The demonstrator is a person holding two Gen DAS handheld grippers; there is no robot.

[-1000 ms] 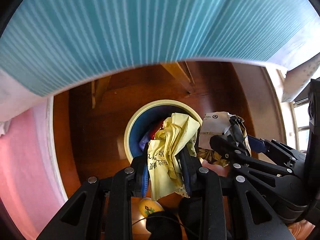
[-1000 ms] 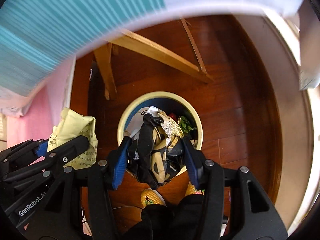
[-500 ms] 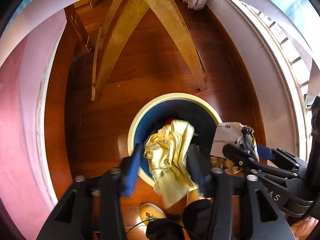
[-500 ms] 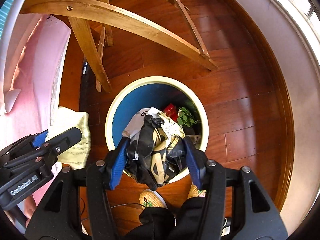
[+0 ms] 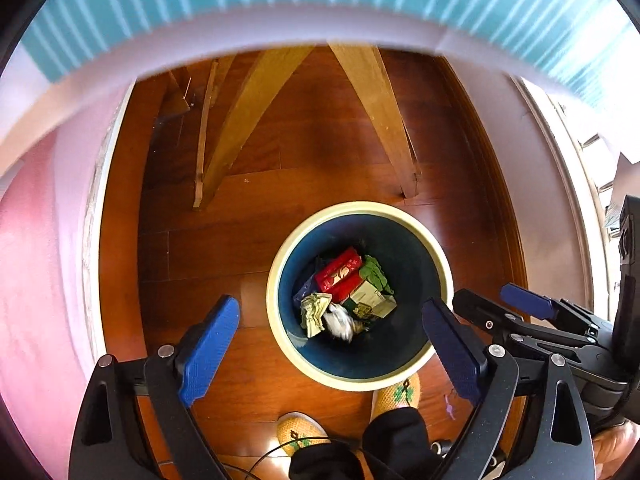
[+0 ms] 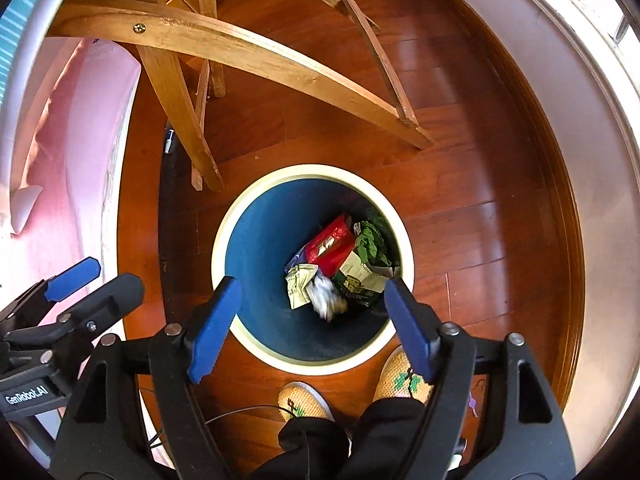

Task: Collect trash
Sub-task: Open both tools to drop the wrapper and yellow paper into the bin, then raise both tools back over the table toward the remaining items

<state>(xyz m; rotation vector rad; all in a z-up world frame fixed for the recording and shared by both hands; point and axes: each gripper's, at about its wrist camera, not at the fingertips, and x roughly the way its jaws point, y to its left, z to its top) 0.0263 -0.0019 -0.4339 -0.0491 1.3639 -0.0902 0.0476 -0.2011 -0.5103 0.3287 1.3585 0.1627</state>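
A round bin with a cream rim and blue inside stands on the wood floor below both grippers. In its bottom lie a red packet, a green-and-white carton, a crumpled yellow bag and a blurred grey-white wad. My left gripper hangs over the bin, jaws opening, nothing between them. My right gripper is also above the bin, jaws opening and empty. Each gripper shows at the edge of the other's view.
Wooden table legs stand just beyond the bin. A pink cloth hangs on the left, a pale wall with skirting on the right. The person's patterned slippers are next to the bin.
Both grippers have opened wide. The yellow bag left the left gripper and the black-and-gold wrappers left the right one; trash now lies in the bin. Both hands sank lower.
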